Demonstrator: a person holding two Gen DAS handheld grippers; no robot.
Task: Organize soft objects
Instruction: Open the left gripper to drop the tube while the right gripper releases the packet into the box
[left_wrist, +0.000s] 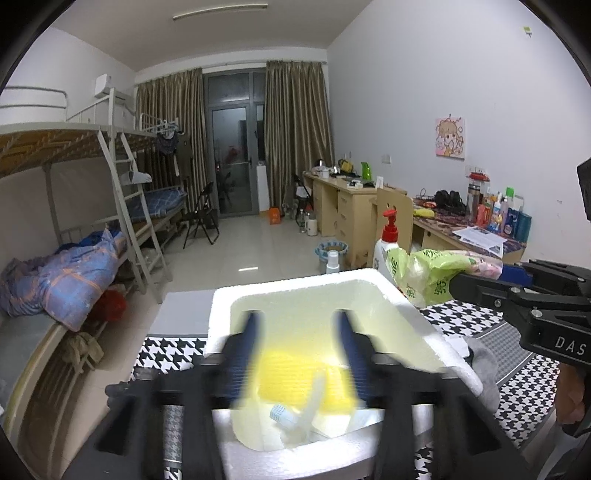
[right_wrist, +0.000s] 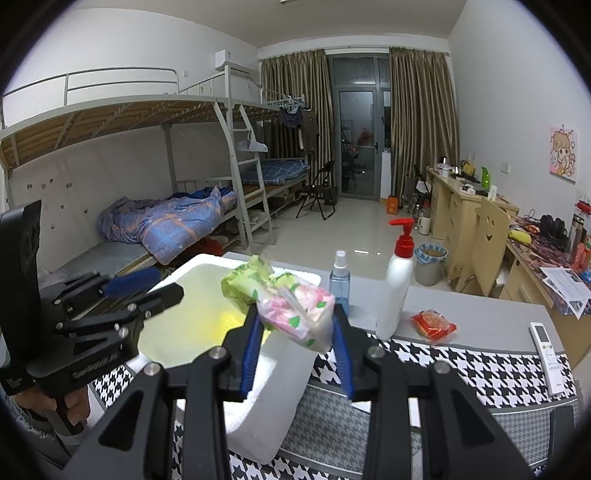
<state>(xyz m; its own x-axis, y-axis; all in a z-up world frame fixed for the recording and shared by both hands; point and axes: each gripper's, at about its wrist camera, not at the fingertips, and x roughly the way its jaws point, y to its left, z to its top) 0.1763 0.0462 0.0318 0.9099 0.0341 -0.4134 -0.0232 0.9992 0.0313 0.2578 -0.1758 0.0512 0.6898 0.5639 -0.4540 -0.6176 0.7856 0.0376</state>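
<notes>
A white foam box (left_wrist: 288, 288) (right_wrist: 275, 387) stands on a houndstooth cloth. Inside it lies a soft yellow item (left_wrist: 295, 373) beside a small clear-wrapped pack (left_wrist: 291, 413). My left gripper (left_wrist: 298, 321) (right_wrist: 155, 286) hangs over the box, its blurred jaws spread wide and apart from the yellow item below them. My right gripper (right_wrist: 295, 314) (left_wrist: 480, 275) is shut on a bundle of tissue packs (right_wrist: 299, 314) (left_wrist: 432, 273), pink-flowered and green in clear plastic, held above the box's right rim.
Behind the box stand a white pump bottle (right_wrist: 397, 295) (left_wrist: 386, 243) and a blue spray bottle (right_wrist: 339, 280). A red snack packet (right_wrist: 433, 326) and a white remote (right_wrist: 550, 354) lie to the right. A grey sock (left_wrist: 484, 365) lies by the box.
</notes>
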